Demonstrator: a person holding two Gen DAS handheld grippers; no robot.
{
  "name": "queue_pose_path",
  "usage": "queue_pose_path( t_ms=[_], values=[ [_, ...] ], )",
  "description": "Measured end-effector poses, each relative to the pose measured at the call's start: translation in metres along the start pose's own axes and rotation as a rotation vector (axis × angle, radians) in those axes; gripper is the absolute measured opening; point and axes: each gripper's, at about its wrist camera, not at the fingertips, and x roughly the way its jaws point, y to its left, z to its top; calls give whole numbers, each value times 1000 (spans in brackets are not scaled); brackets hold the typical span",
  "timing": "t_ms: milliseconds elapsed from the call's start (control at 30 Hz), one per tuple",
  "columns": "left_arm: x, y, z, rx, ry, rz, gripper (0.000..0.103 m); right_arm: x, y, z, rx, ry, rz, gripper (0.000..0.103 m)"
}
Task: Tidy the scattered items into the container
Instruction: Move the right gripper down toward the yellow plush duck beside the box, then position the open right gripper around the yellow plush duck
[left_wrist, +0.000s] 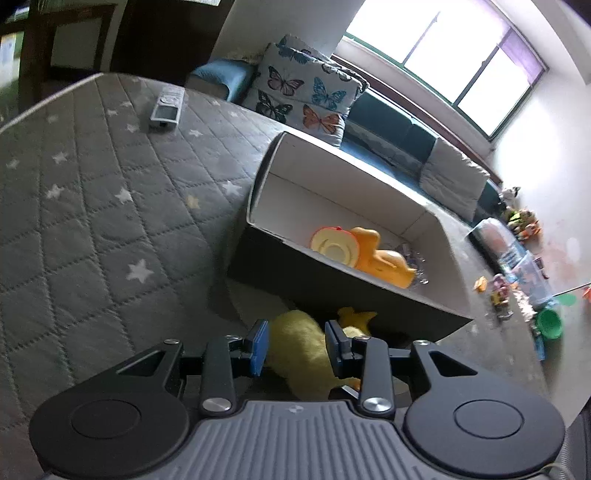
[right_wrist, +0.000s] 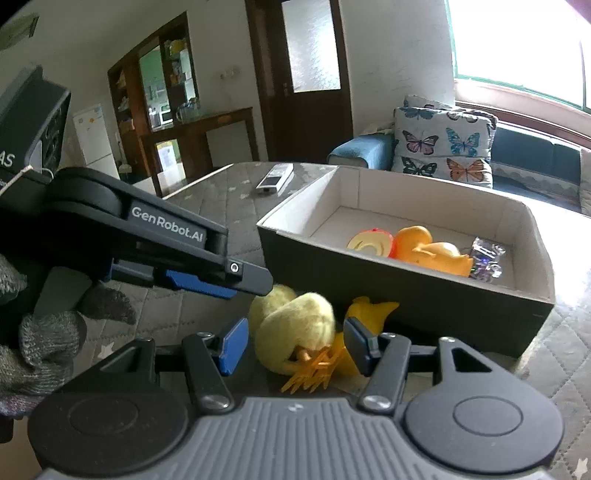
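Note:
A yellow plush chick (right_wrist: 295, 332) with orange feet lies on the grey quilted surface just in front of the dark cardboard box (right_wrist: 369, 295). It also shows in the left wrist view (left_wrist: 295, 350). My left gripper (left_wrist: 297, 345) is open, its blue pads either side of the chick's body. My right gripper (right_wrist: 291, 341) is open too, its pads flanking the chick without pressing it. The left gripper (right_wrist: 207, 273) shows in the right wrist view, reaching in from the left above the chick. Inside the box (left_wrist: 266, 177) lie an orange toy duck (left_wrist: 384, 258), a round yellow toy (left_wrist: 334, 245) and a crinkled clear wrapper (right_wrist: 485, 258).
A remote control (left_wrist: 167, 107) lies on the quilted surface (left_wrist: 92, 206) beyond the box. A butterfly cushion (left_wrist: 303, 92) and a blue sofa stand behind. Small toys and a green cup (left_wrist: 550, 323) lie scattered at the right.

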Motion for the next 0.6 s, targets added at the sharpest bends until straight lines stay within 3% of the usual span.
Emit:
queue_pose_path(
  t_ms=[600],
  values=[
    [-1,-6,-19,161,-44,125,37,18,8,-6,-54,30,3,65]
  ],
)
